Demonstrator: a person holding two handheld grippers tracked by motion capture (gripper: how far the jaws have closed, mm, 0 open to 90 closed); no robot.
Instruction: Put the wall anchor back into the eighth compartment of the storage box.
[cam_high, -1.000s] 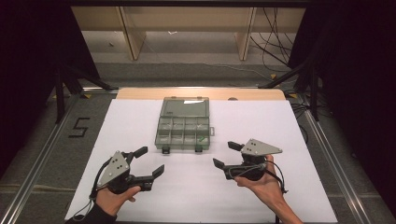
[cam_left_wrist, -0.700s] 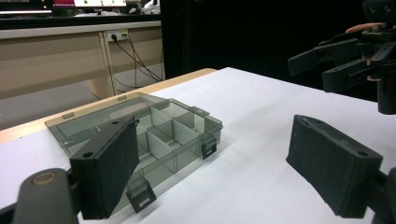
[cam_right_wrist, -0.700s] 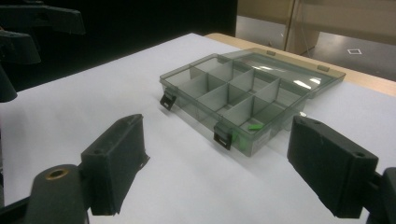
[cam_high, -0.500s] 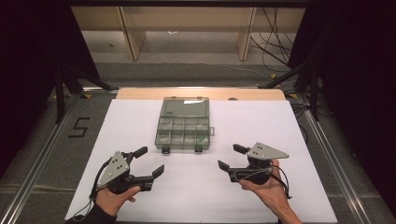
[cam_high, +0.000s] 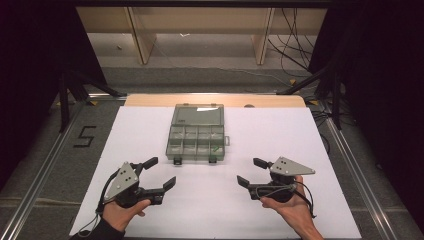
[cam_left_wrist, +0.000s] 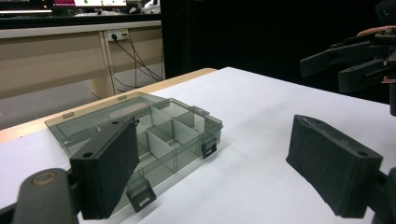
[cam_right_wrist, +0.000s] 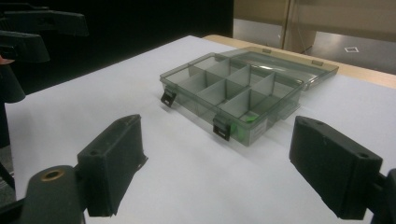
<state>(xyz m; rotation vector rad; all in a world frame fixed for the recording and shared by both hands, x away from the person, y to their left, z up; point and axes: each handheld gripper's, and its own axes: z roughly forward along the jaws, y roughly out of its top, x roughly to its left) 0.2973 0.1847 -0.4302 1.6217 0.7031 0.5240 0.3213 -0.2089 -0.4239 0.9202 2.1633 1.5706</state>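
High view: both released, left hand-held gripper (cam_high: 161, 173) and right hand-held gripper (cam_high: 251, 171) over white table (cam_high: 150, 125), dark room.

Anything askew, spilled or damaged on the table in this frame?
Nothing stands out. The compartment box lies open and square on the white table cover, with one small green item in a near compartment. Both grippers are open and hold nothing.

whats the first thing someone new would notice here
Likely the clear grey compartment box, lying open with its lid flat behind it, at the middle of the white table. Next, the left gripper and right gripper, both open and empty, flanking the near edge.
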